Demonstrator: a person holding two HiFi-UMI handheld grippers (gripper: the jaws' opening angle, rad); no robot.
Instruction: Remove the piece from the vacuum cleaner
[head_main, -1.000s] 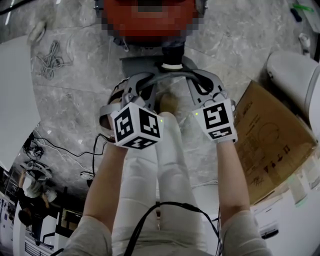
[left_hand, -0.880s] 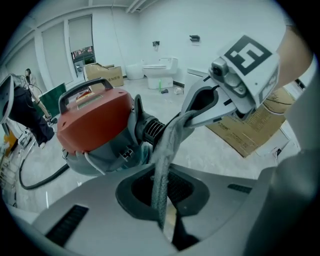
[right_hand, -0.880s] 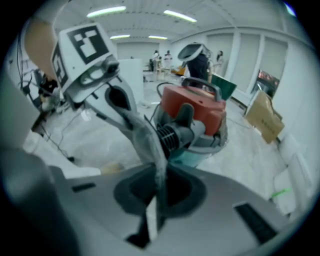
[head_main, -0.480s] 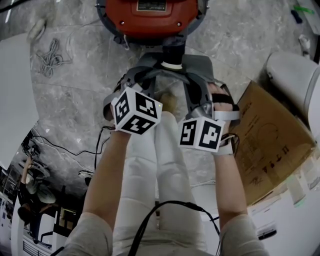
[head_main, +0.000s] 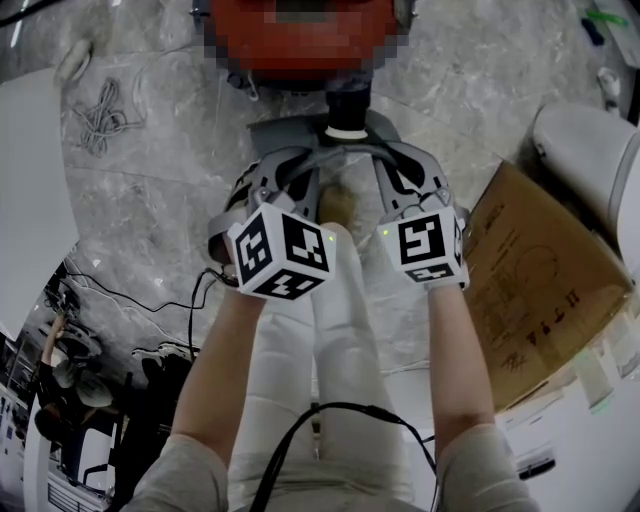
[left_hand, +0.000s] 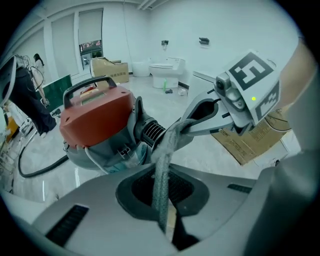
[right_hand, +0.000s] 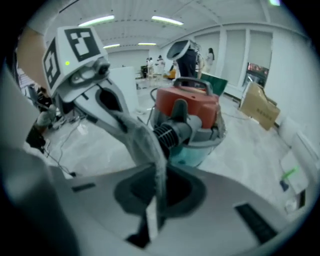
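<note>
The left claw (left_hand: 161, 200) was closed on one end of the piece (left_hand: 161, 165), and the right claw (right_hand: 157, 195) was closed on the other end. Each set of jaws was pinched nearly together with only the thin band between them. The piece therefore spanned the gap from one claw's tips to the other's.

It was a narrow, flexible grey strip with a rough, woven-looking surface, flat rather than round. From the left claw it ran straight out along the jaws and then bent over to meet the right claw's tips. In the head view it showed as a dark arc bowing away from the person, and its long axis ran across from claw to claw.

The vacuum cleaner (left_hand: 95, 120) sat just beyond the claws on the grey marbled floor (head_main: 150, 200). It had a smooth red domed top, a black carrying handle and a grey lower shell. Its black ribbed hose port (left_hand: 150, 132) pointed toward the claws and lay just past the top of the arc. I could not tell whether the strip touched the port. A flattened brown cardboard box (head_main: 540, 290) lay on the floor out beyond the right claw.
</note>
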